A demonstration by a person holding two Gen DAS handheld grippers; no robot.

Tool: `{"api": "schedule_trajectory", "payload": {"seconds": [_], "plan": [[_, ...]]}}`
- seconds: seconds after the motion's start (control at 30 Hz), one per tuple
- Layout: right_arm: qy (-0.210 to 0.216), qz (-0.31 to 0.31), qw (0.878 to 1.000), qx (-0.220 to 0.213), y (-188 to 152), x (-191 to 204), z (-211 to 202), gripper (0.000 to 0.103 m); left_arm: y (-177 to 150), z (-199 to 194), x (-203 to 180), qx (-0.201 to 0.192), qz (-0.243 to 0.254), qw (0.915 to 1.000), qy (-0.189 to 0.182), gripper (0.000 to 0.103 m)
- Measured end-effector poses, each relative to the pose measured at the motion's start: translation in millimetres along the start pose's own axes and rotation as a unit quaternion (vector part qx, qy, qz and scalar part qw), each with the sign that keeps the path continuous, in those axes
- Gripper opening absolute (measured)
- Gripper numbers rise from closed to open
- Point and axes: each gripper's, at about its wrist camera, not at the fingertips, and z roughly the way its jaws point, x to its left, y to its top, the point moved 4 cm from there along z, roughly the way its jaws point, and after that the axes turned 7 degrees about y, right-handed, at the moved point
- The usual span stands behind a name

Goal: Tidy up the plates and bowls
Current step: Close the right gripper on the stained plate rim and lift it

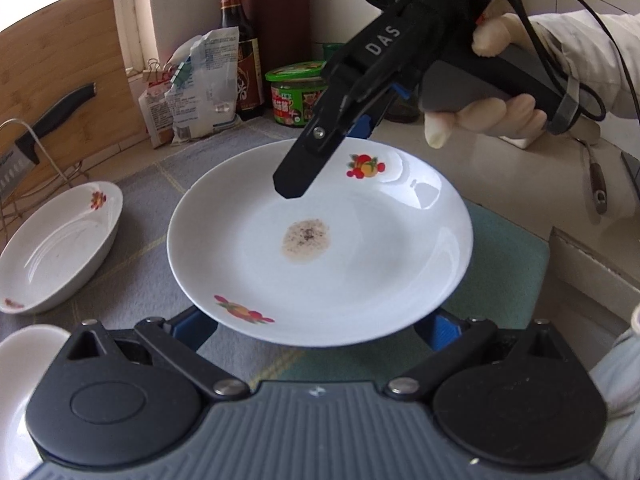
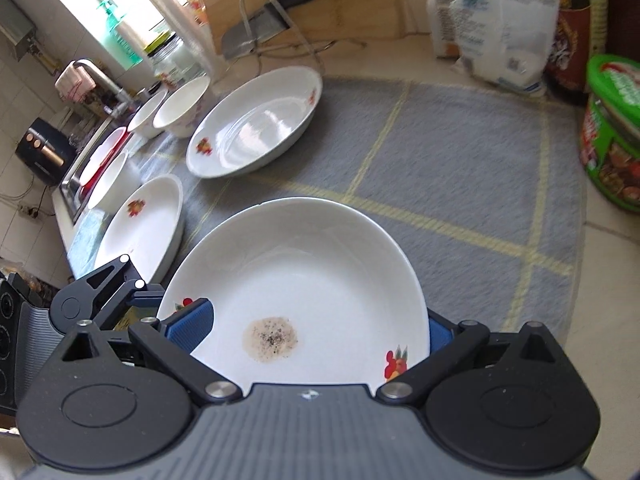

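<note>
"White plate [image 1: 320, 280], brown stain [image 1: 306, 240] at centre. Location?" (Clerk)

"Over the grey mat [image 2: 460, 160], towards the bench's [image 1: 500, 160] back edge, where the green-lidded jar [image 1: 298, 92] and the bags stand. It is round, so it has no long axis to enter. I cannot tell whether it rests on the mat or rides slightly above it." (Checker)

"Left claw [image 1: 316, 328]?" (Clerk)

"Spread, pinching nothing. It sits level at the plate's near rim, pointing across the plate. The rim overlaps both blue pads [image 1: 192, 328], so the fingers reach in beneath it. I cannot tell whether they touch it." (Checker)

"Right claw [image 1: 326, 160]?" (Clerk)

"Also spread. It is pitched steeply down from the far right, with one black fingertip hanging over the far side of the plate. In its own view the plate [image 2: 320, 272] fills the gap in the right claw [image 2: 316, 330]. One pad [image 2: 192, 328] lies over the rim and the other is just outside it." (Checker)

"Which is nearer?" (Clerk)

"Both are at the rim, on roughly opposite sides. My judgement is that the next move turns on that: one claw must close on the rim while the other lets go." (Checker)

"Destinations?" (Clerk)

"A matching plate [image 2: 140, 220] is just beside this one, towards the sink edge. An oval dish [image 2: 256, 120] is beyond it, and the bowls [image 2: 180, 108] are farther along." (Checker)
</note>
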Motion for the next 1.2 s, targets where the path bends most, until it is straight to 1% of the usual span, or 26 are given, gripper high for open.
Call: {"api": "schedule_trajectory", "payload": {"seconds": [0.17,0.33,0.53,0.73,1.2], "plan": [[-0.011,0.002,1.0,-0.017,13,-19,-7,0.103,16,19,4,-0.004,0.001,1.0,-0.002,0.102],[-0.022,0.004,1.0,-0.02,24,-38,-8,0.103,29,37,7,-0.006,0.005,1.0,-0.002,0.102],[-0.029,0.007,0.999,-0.025,33,-56,-8,0.103,35,54,8,0.0,0.003,1.0,-0.003,0.102],[-0.041,0.003,0.999,-0.022,34,-66,-4,0.103,39,66,6,0.007,0.001,1.0,-0.002,0.102],[-0.058,-0.002,0.998,-0.026,33,-78,4,0.103,43,76,4,0.017,-0.003,0.9998,0.002,0.102]]}}
